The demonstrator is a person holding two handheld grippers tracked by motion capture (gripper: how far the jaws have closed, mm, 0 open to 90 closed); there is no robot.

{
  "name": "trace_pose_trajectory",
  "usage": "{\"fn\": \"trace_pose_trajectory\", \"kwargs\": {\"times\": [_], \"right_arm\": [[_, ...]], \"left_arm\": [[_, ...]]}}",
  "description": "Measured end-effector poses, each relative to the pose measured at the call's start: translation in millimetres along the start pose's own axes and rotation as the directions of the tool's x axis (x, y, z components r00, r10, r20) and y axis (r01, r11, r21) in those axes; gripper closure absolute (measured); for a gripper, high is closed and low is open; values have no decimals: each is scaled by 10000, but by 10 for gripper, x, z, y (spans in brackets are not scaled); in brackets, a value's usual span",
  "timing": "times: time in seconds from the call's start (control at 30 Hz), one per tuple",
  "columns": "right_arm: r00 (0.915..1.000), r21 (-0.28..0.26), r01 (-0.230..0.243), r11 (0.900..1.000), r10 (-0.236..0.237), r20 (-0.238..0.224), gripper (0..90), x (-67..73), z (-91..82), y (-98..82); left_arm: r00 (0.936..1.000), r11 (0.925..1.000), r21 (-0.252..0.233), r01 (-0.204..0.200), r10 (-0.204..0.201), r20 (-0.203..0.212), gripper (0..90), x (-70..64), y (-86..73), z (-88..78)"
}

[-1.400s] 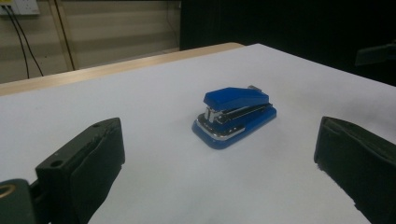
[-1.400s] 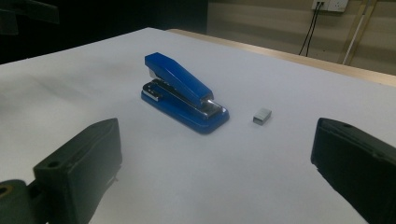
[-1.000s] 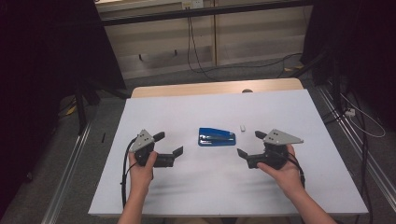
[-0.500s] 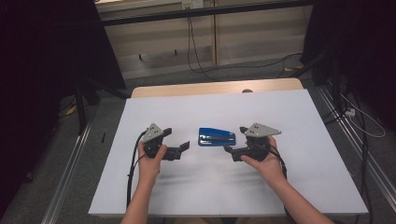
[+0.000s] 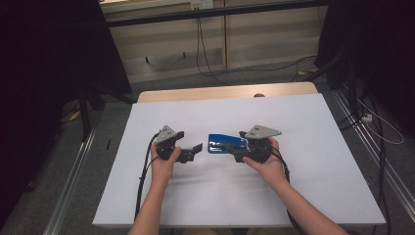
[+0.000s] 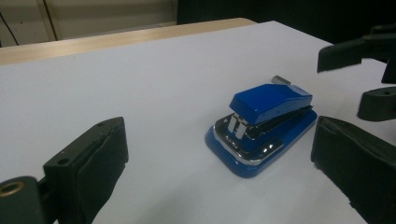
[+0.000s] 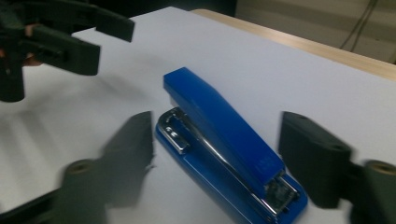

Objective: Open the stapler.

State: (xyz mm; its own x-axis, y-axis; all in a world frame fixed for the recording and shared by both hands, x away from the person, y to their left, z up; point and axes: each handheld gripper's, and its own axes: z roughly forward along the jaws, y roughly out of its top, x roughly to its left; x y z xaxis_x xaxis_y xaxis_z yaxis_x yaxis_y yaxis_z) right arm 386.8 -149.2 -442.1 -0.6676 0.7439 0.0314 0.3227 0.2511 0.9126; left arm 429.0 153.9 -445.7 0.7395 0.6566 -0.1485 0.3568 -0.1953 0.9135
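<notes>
Lying flat on the white table top, between the two claws: a small blue plastic stapler with a chrome base plate, its long axis running from one claw toward the other.

Seen from the right gripper: hinge end of the stapler sits between the two black jaws, nearer the blurred one at that view's left, with a clear gap of white table before the other jaw. Jaws half spread and just been closing in, pads not yet pressing on the blue body. In the high view, right gripper overlapping the stapler's near end.

Seen from the left gripper: stapler's chrome mouth pointing at the claw, just ahead of the jaw tips and off toward the jaw at that view's right, not between the pads. Jaws spread wide, holding nothing. In the high view, left gripper just beside the stapler's free end, apart from it.
</notes>
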Motion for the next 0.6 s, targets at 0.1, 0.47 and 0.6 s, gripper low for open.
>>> {"fn": "trace_pose_trajectory", "kwargs": {"times": [0.1, 0.47, 0.6], "right_arm": [[9988, 207, 196, 9996, -186, -456, 599, 12, 60, -10], [9798, 1260, 1847, 9747, -1726, -1009, 900, 31, 343, 0], [9730, 1470, 2197, 9644, -2057, -1046, 900, 26, 404, -24]], "left_arm": [[10000, 9998, 211, 5, -3, -82, 40, 12, 8, 16], [9999, 9993, 382, -11, 7, 103, 41, 14, 44, 124], [10000, 9992, 394, -16, 13, 65, 41, 29, 42, 127]]}}
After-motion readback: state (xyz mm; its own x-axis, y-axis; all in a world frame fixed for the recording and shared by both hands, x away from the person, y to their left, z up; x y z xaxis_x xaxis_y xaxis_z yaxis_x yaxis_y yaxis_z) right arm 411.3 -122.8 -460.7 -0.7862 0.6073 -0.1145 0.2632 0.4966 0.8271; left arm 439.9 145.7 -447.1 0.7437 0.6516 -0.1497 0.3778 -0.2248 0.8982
